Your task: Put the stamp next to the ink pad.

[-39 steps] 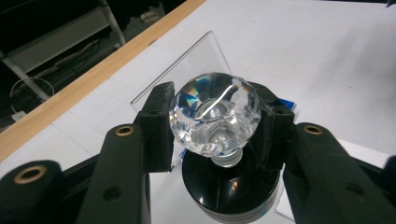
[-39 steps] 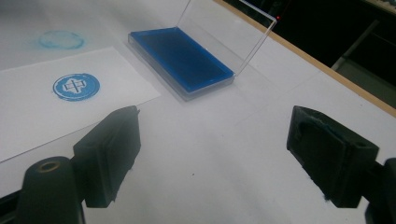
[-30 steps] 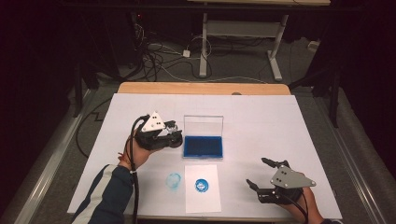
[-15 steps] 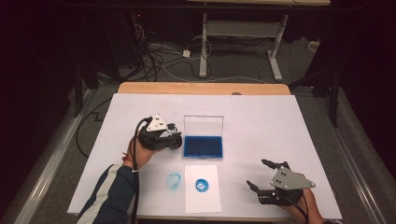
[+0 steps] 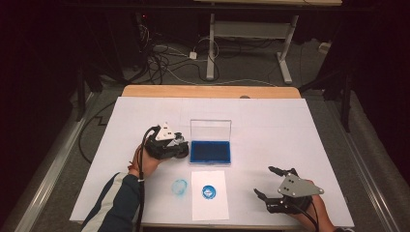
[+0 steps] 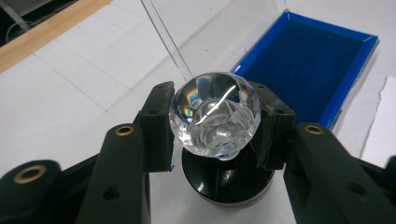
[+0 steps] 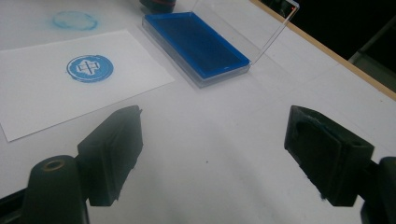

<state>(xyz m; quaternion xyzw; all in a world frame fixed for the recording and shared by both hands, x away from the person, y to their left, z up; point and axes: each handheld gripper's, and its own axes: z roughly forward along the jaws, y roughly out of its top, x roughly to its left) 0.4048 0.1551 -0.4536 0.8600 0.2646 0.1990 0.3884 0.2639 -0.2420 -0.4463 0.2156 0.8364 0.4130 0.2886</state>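
Note:
A stamp with a clear faceted knob and a round black base sits between the jaws of my left gripper, which is shut on the knob. The left gripper holds it upright just left of the blue ink pad, low over the table. The pad's clear lid stands open behind it. My right gripper rests open near the front right edge. Its jaws have just been closing a little, with nothing between them.
A white sheet lies in front of the pad and bears a round blue stamp print. A faint blue ring smudge marks the white table cover to its left. A wooden edge runs along the far side.
My left gripper has sunk a little toward the table with the stamp in it, beside the ink pad. The right gripper has stayed where it was.

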